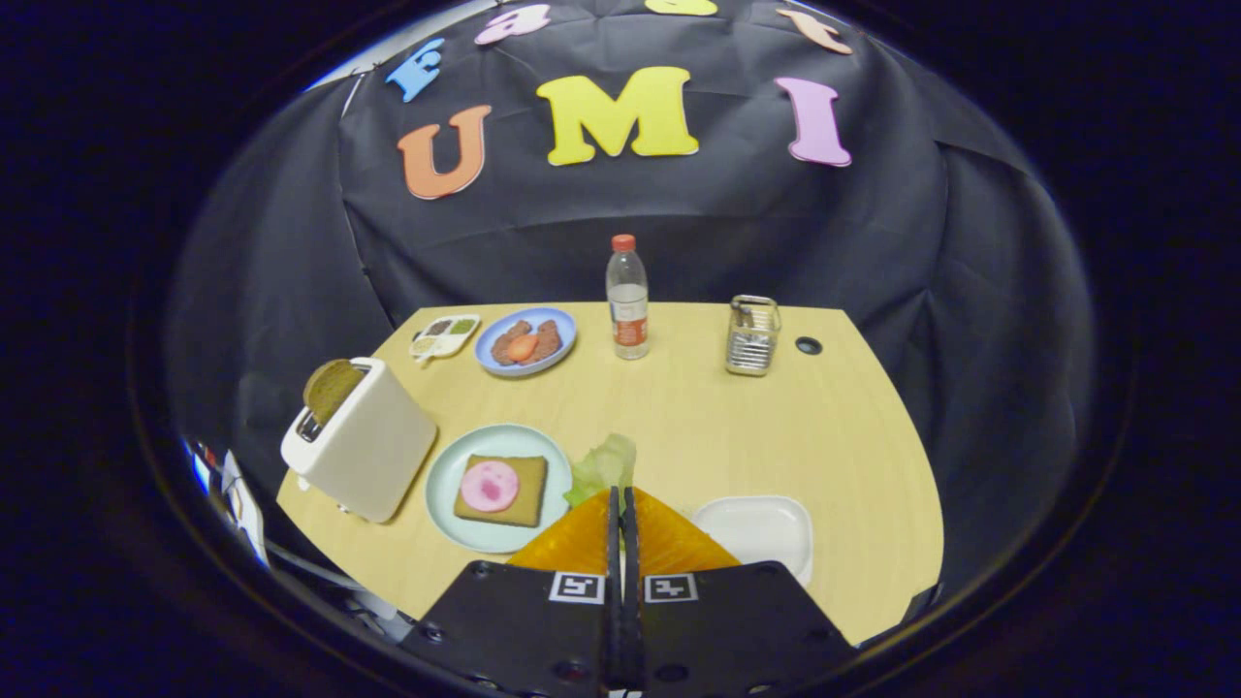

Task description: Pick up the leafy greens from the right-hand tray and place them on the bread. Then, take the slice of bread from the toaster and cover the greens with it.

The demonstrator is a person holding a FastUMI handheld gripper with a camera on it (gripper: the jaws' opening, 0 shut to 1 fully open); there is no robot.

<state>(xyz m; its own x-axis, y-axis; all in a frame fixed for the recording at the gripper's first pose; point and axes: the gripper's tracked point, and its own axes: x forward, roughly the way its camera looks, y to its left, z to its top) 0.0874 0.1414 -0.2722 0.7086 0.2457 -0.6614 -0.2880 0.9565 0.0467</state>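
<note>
My gripper (620, 492) is shut on the leafy greens (603, 465), a pale green leaf that sticks out just ahead of the fingertips, held above the table. To the left of the fingers lies a light green plate (448, 470) with a slice of bread (504, 490) topped by a pink round of meat (489, 485). Further left stands a white toaster (364, 451) with a brown slice of bread (332, 388) sticking up from its slot. The white tray (761, 528) to the right of the fingers has nothing in it.
On the far side of the wooden table (679, 417) stand a water bottle (627, 301), a metal grater (752, 335), a blue plate of food (525, 341) and a small sauce dish (444, 335). A round hole (808, 344) sits near the grater.
</note>
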